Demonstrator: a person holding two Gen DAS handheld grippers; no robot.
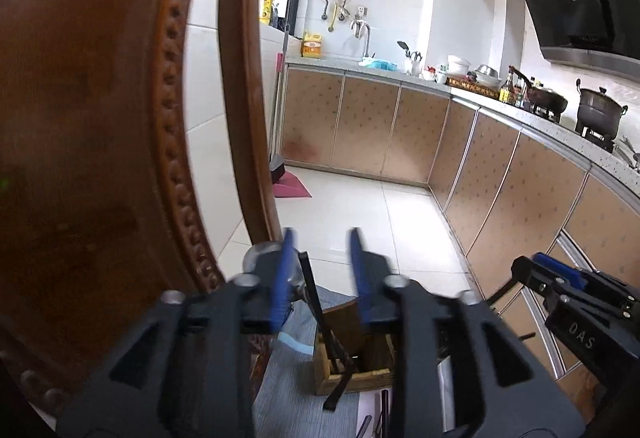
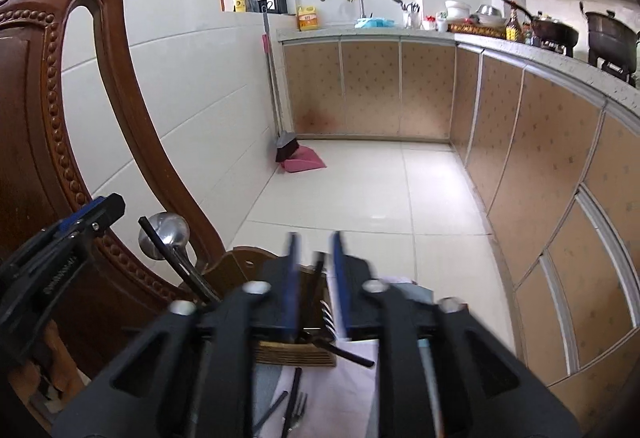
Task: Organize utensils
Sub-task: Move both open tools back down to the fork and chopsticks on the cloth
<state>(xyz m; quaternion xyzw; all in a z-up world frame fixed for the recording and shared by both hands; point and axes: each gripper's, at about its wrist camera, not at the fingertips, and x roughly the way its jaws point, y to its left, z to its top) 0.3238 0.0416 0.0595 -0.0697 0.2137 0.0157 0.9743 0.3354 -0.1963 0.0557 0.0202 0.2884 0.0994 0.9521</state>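
A tiled kitchen with tan cabinets runs behind a carved wooden chair. Below both claws stands a wooden utensil holder. A ladle leans in it, beside the left claw, whose jaws stand apart, holding nothing. The right claw, narrowly open, straddles a black utensil handle; a fork lies on the table beneath.

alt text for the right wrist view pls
The right claw, open, hovers over a wooden utensil holder holding a spoon, with a fork lying on the cloth below. A carved chair stands left.
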